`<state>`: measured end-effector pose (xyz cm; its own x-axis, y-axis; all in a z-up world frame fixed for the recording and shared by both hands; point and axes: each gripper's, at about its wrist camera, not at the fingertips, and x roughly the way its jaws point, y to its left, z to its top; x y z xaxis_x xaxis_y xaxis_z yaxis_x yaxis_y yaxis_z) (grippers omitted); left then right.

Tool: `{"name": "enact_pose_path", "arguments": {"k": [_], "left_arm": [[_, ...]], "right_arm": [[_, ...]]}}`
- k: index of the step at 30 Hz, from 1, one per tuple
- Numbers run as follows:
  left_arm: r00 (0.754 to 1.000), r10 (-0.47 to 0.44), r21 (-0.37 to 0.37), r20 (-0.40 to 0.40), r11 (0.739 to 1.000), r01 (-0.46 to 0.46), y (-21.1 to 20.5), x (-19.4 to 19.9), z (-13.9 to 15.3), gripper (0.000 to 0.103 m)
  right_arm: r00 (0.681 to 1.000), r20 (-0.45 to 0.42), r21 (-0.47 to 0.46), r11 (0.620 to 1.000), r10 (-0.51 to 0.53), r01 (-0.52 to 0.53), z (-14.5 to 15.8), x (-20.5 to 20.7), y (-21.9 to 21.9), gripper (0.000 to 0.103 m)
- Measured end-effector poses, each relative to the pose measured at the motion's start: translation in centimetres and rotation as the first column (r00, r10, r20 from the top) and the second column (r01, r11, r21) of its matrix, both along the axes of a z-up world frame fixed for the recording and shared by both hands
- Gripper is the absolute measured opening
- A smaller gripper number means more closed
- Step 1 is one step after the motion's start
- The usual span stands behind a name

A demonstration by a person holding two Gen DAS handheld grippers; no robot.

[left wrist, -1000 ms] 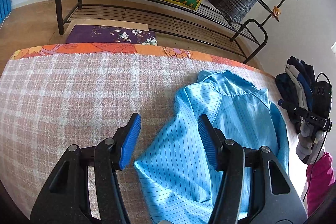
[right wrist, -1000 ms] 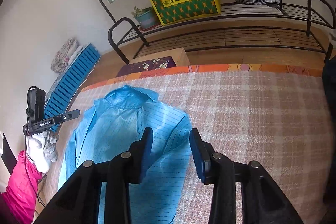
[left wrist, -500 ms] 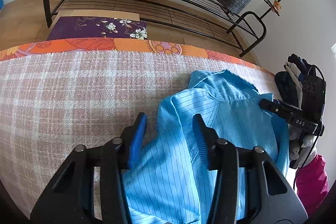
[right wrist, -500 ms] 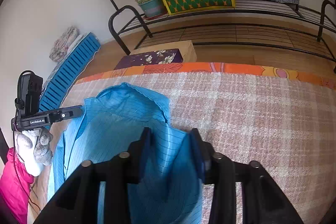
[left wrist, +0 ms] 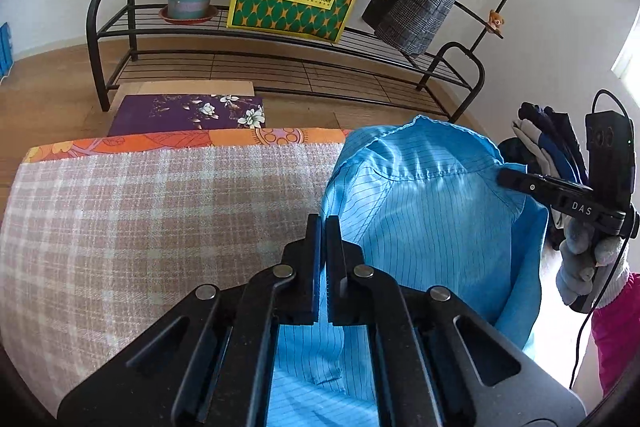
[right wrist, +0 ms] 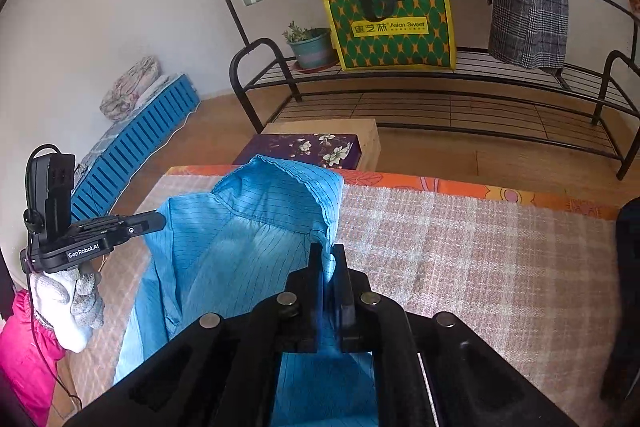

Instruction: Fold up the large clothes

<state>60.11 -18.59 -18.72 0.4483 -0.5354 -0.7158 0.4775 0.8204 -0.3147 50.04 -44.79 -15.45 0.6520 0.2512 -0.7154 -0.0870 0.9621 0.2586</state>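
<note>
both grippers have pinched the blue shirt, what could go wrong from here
The left gripper and right gripper each clamp only a thin edge of the light blue pinstriped shirt, so the fabric may slip out when pulled.

Its collar lies near the far edge of the pink checked blanket; dragging could slide it off.

The shirt (left wrist: 432, 223) was thin blue cloth with fine dark pinstripes and a slight sheen. Under it the blanket (left wrist: 140, 219) was coarse, nubbly woven cloth in pink and white checks. Each gripper, left (left wrist: 323, 227) and right (right wrist: 327, 255), was matt black plastic with metal pins. The rack (left wrist: 280, 67) was glossy black metal, the floor (left wrist: 48, 75) smooth wood
</note>
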Motion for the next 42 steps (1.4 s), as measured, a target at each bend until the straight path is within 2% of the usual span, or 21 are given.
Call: {"name": "enact_pose_path", "arguments": {"k": [4, 10, 16, 22, 27, 30, 33, 38, 40, 42], "left_arm": [[0.999, 0.01, -0.05, 0.031, 0.999, -0.009, 1.5, -3.4, 3.3, 0.0], [0.997, -0.008, -0.057, 0.072, 0.998, 0.012, 3.2, -10.0, 7.0, 0.0], [0.995, -0.023, -0.084, 0.098, 0.996, 0.032, 5.8, -17.5, 9.3, 0.0], [0.993, -0.053, -0.084, 0.107, 0.994, 0.062, 7.8, -25.3, 9.8, 0.0], [0.991, -0.093, -0.065, 0.098, 0.993, 0.1, 8.8, -31.6, 8.4, 0.0], [0.991, -0.117, -0.055, 0.07, 0.991, 0.121, 9.5, -35.1, 6.5, 0.0], [0.989, -0.143, -0.013, 0.028, 0.99, 0.143, 9.9, -38.2, 3.7, 0.0], [0.978, -0.2, 0.106, -0.066, 0.973, 0.206, 9.5, -42.2, -1.9, 0.0], [0.973, -0.206, 0.125, -0.101, 0.968, 0.218, 10.0, -43.1, -3.2, 0.0], [0.972, -0.206, 0.126, -0.116, 0.967, 0.221, 10.9, -43.8, -3.3, 0.0]], "right_arm": [[0.999, 0.043, -0.02, 1.0, 0.022, -0.021, 3.7, -3.1, 1.7, 0.0], [0.996, 0.079, -0.023, 0.999, 0.031, -0.029, 7.2, -8.7, 3.7, 0.0], [0.994, 0.098, -0.026, 0.998, 0.053, -0.051, 9.0, -15.7, 6.2, 0.0], [0.991, 0.117, -0.028, 0.998, 0.066, -0.064, 9.5, -24.1, 8.7, 0.0], [0.99, 0.1, -0.005, 0.995, 0.099, -0.099, 7.7, -31.1, 10.6, 0.0], [0.991, 0.071, -0.015, 0.993, 0.116, -0.115, 5.3, -34.9, 11.7, 0.0], [0.994, 0.032, -0.009, 0.994, 0.108, -0.107, 2.1, -38.1, 12.0, 0.0], [0.993, -0.063, -0.011, 0.995, 0.099, -0.1, -2.8, -41.2, 11.7, 0.0], [0.992, -0.088, -0.056, 0.993, 0.095, -0.1, -3.8, -42.0, 11.5, 0.001], [0.991, -0.099, -0.071, 0.993, 0.091, -0.098, -3.8, -42.9, 10.9, 0.007]]}}
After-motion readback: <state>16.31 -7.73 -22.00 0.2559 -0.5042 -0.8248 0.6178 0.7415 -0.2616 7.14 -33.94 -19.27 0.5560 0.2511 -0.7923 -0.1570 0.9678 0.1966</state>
